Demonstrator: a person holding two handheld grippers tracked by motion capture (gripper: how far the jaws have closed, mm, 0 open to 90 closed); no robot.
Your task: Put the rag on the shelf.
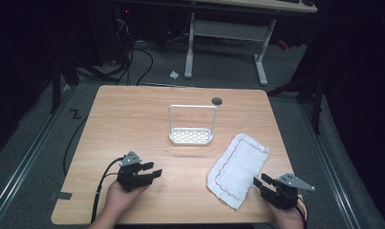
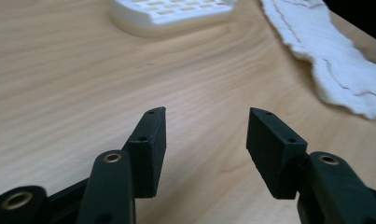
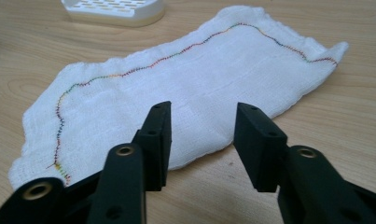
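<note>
Right tool (image 3: 202, 135) released, jaws apart, nothing between pads; poised just beside near edge of white cloth (image 3: 195, 88). Left tool (image 2: 206, 135) released too, over bare worktop (image 2: 59, 84), well apart from cloth. Cloth flat on worktop right half, coloured stitching along border. White perforated rack (image 1: 191, 136) near worktop centre.

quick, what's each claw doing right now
left claw: open, empty, over bare table
right claw: open, empty, right at the white cloth edge
</note>
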